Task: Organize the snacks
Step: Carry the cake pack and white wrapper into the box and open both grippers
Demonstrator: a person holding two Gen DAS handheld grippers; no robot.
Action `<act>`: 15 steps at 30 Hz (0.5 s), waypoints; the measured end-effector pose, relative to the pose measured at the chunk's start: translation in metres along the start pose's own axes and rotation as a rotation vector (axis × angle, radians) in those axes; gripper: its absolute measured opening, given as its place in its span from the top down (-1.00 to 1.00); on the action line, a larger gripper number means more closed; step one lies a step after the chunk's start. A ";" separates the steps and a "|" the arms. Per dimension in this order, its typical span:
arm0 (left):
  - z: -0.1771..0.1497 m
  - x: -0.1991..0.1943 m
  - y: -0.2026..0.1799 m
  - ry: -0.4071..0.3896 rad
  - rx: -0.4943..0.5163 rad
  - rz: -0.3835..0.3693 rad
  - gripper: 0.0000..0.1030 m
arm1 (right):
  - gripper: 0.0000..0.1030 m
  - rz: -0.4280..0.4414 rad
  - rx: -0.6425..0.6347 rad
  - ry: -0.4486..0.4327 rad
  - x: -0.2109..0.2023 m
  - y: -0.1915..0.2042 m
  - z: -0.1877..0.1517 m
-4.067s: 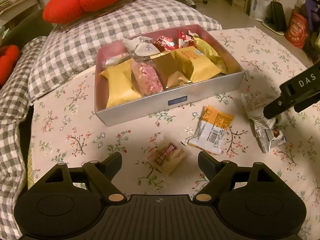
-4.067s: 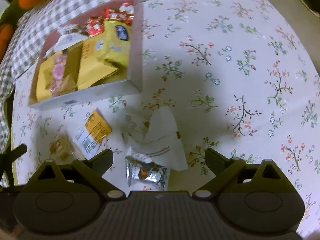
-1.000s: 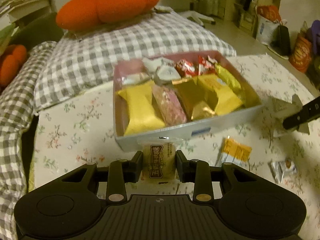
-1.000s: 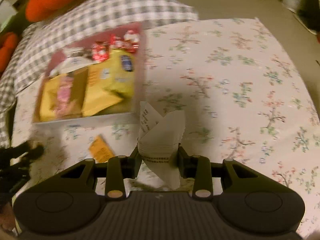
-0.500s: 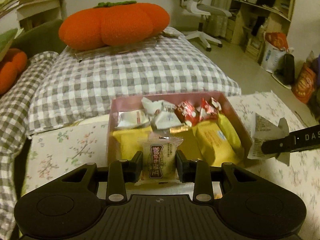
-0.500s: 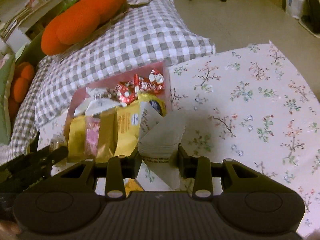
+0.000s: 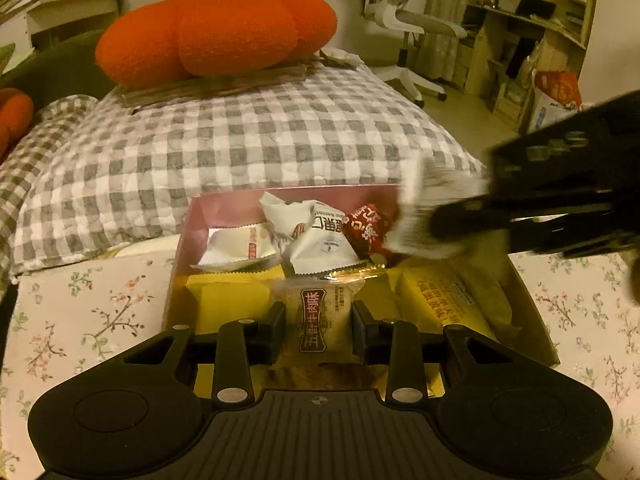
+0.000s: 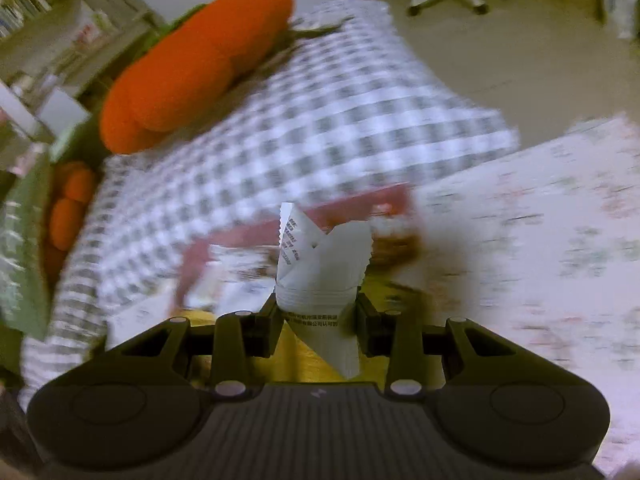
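Observation:
My left gripper [image 7: 319, 322] is shut on a small clear-wrapped pastry with a brown label [image 7: 319, 322], held over the near part of the pink snack box [image 7: 188, 224]. The box holds yellow packets [image 7: 228, 298], white packets [image 7: 320, 236] and a red candy [image 7: 366, 228]. My right gripper [image 8: 319, 320] is shut on a white crinkled packet [image 8: 320, 268]. In the left wrist view that gripper [image 7: 444, 220] and its packet [image 7: 420, 216] hang blurred over the box's far right corner. The right wrist view is motion-blurred; the box [image 8: 304, 220] lies just ahead.
The box sits on a floral tablecloth [image 7: 80, 312]. Behind it is a grey checked cushion [image 7: 248, 140] with an orange pumpkin pillow [image 7: 216, 36] on top. A white office chair [image 7: 404, 20] and shelves [image 7: 540, 40] stand at the back right.
Both grippers have moved forward over the box with their packets. The right gripper has swung in from the right to the box's far right corner, still moving fast.

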State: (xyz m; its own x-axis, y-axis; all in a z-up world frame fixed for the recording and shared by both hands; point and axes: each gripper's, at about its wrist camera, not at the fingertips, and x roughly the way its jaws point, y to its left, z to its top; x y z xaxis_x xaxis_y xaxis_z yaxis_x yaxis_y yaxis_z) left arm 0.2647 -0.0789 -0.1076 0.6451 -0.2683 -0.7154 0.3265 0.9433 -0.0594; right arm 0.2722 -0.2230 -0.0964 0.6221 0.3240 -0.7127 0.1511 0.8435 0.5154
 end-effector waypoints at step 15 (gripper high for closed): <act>0.007 -0.014 -0.021 -0.031 0.159 -0.049 -0.18 | 0.02 -0.047 0.028 -0.104 -0.011 -0.012 0.013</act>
State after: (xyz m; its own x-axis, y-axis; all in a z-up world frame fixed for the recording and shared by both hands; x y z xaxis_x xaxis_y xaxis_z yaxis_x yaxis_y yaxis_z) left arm 0.2541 -0.0961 -0.0914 0.6458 -0.3213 -0.6926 0.4620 0.8867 0.0194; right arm 0.2733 -0.2423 -0.0889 0.6897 0.2370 -0.6842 0.2025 0.8441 0.4965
